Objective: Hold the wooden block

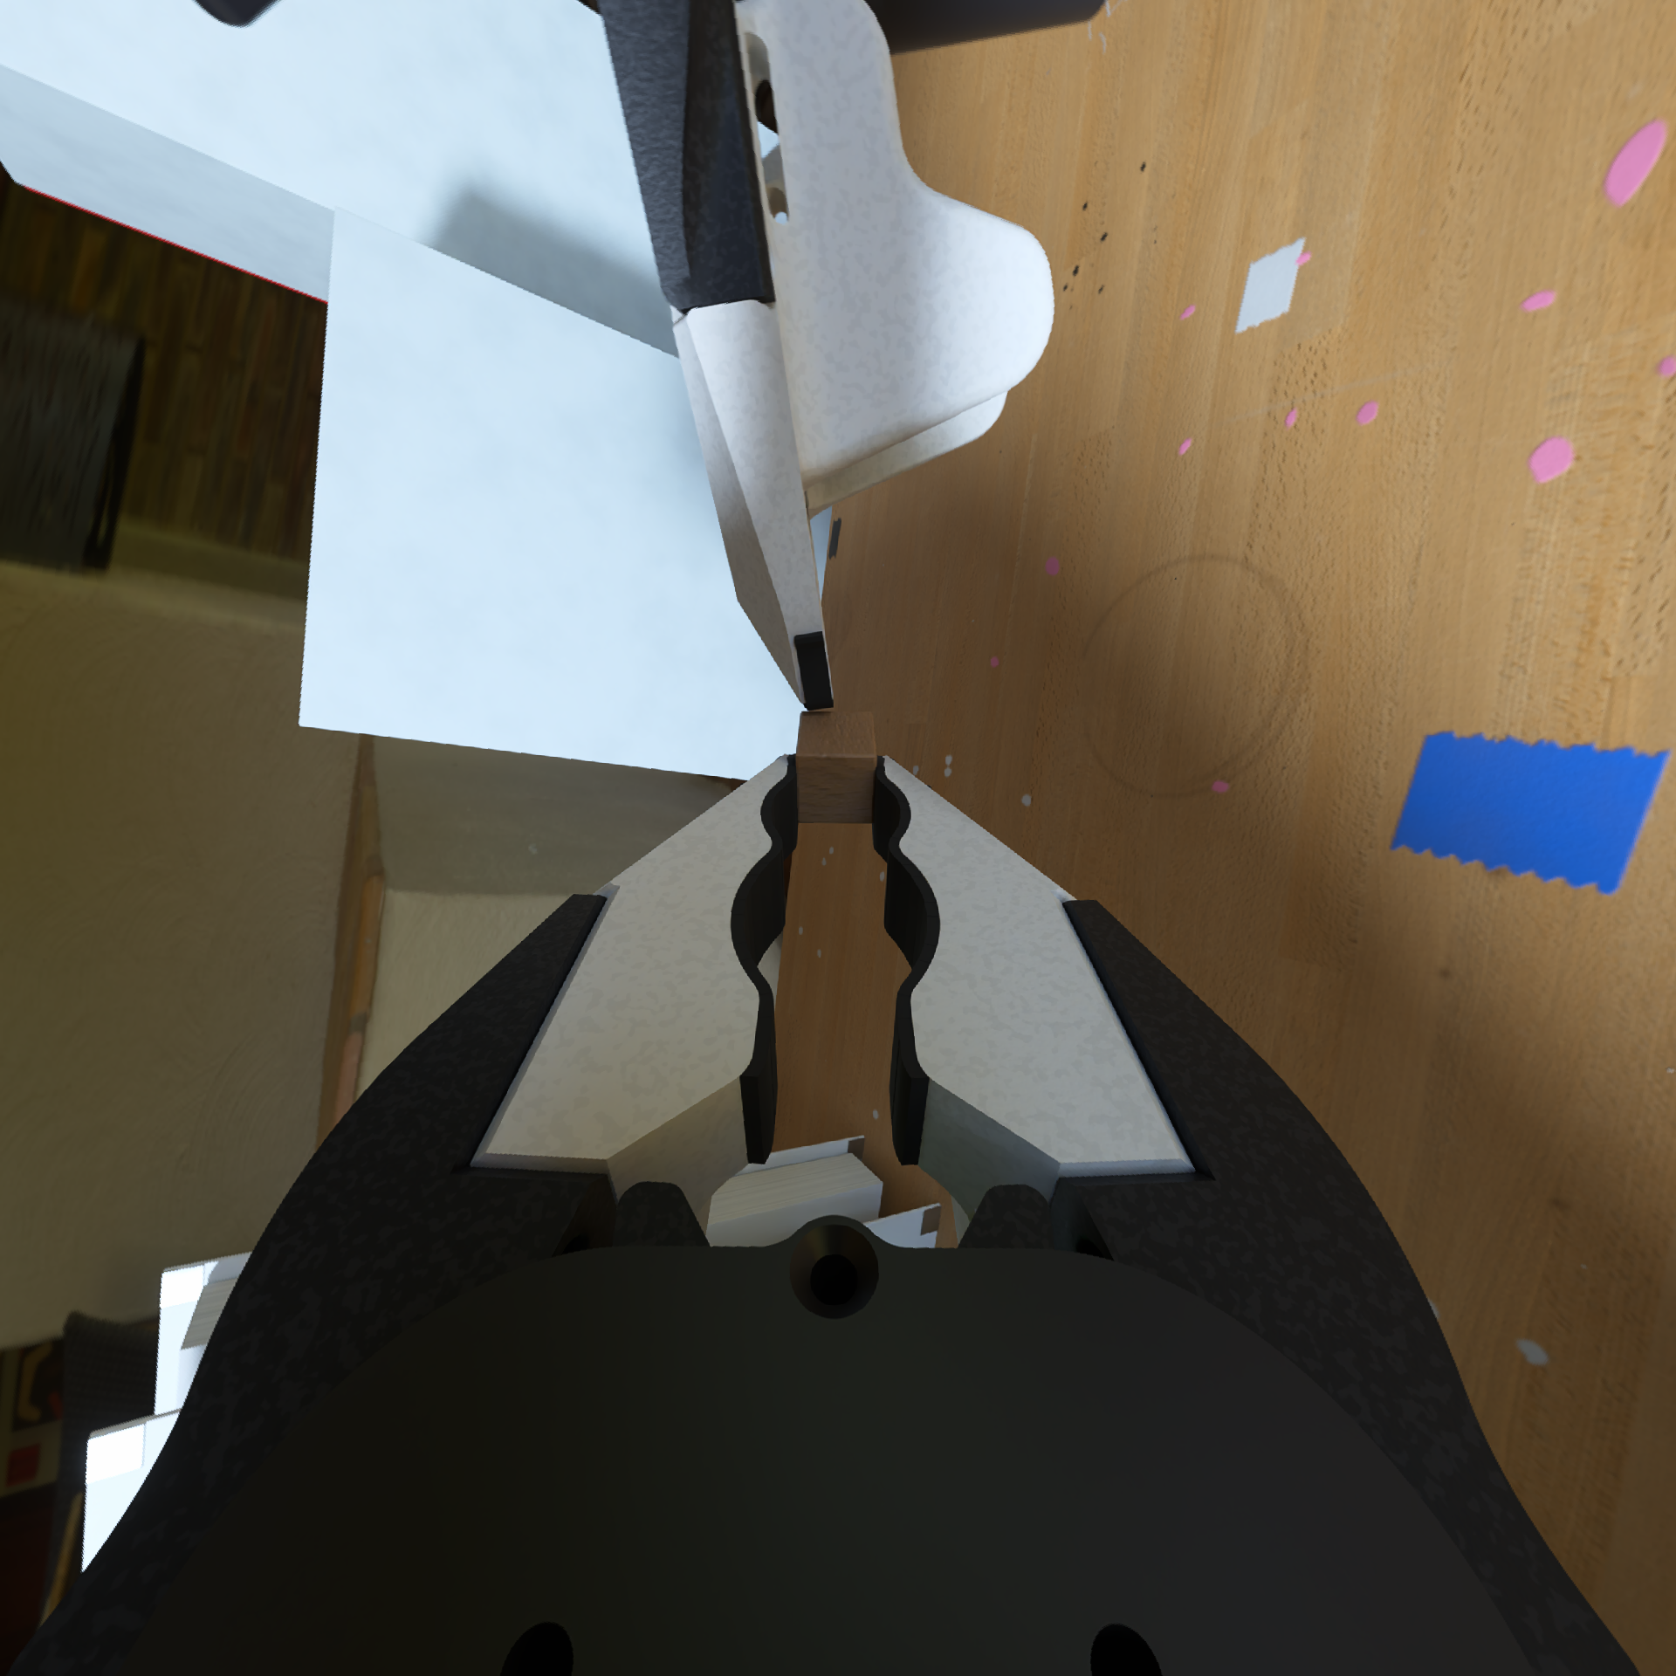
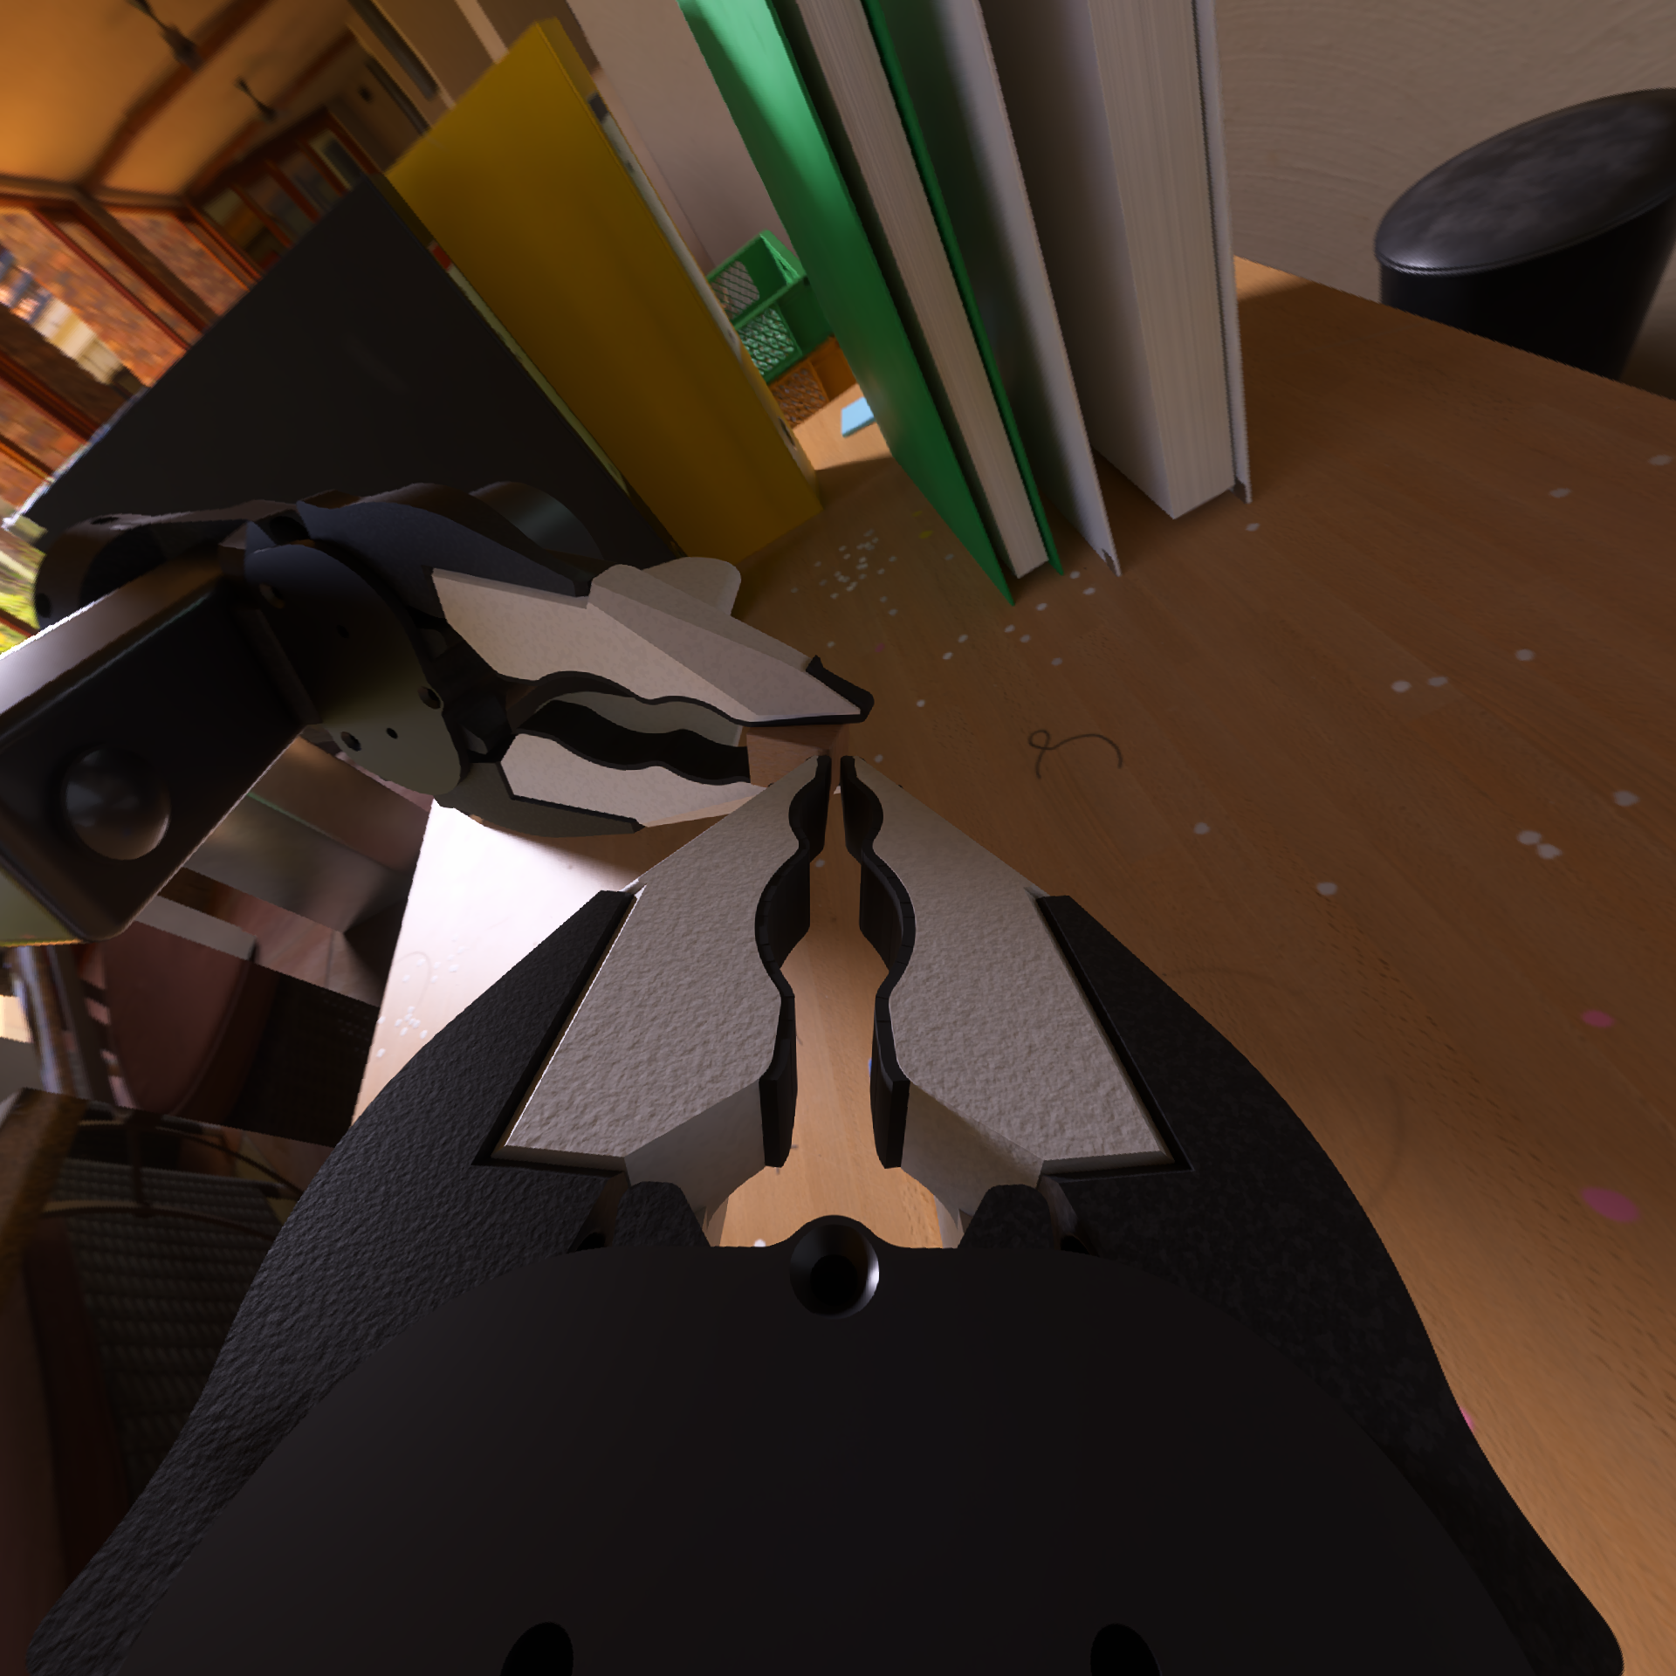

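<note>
A small wooden block [image 1: 835, 782] sits between the tips of my left gripper [image 1: 835, 787], which is shut on it just above the wooden table [image 1: 1270, 1043]. My right gripper [image 1: 813, 676] comes in from the top of the left wrist view, its tip at the block's far edge. In the right wrist view my right gripper [image 2: 835, 771] has its jaws almost together with nothing between them. The left gripper [image 2: 803, 736] comes in from the left there and pinches the block [image 2: 782, 749] right in front of the right fingertips.
Upright books stand at the back of the table: yellow [image 2: 599, 272], green [image 2: 816, 227] and white [image 2: 1161, 272]. A black round container [image 2: 1542, 236] stands at the far right. White sheets [image 1: 526, 508] and a blue tape patch [image 1: 1533, 812] lie on the table.
</note>
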You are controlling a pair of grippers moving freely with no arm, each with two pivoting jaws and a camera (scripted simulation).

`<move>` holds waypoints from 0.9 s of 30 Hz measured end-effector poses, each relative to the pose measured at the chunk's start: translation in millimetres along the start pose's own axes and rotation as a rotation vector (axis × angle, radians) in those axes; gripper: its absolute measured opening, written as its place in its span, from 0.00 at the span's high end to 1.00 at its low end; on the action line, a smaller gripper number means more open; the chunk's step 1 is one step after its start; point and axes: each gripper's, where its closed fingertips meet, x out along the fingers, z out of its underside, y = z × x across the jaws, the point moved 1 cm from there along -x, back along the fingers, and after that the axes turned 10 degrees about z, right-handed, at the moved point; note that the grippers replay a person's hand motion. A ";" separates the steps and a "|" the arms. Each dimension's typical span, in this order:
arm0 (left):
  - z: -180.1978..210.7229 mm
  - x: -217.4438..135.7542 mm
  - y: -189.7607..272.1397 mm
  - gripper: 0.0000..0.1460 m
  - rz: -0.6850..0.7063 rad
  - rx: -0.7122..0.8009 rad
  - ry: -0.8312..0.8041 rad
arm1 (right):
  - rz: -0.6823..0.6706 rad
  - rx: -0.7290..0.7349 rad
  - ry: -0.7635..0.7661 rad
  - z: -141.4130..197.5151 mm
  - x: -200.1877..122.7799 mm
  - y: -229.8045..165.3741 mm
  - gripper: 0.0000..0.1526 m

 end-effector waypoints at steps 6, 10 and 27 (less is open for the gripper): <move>-1.1 -5.6 -4.1 0.90 -0.002 -0.052 0.006 | -0.080 0.029 0.046 -4.4 -0.4 -3.2 0.99; -5.5 -11.3 -9.0 0.90 -0.019 -0.090 0.039 | -0.155 0.063 0.088 -9.8 -4.8 -7.1 0.99; -1.2 -15.8 -10.4 0.90 -0.020 -0.084 0.016 | -0.232 0.150 0.097 -13.9 -7.0 -6.9 0.90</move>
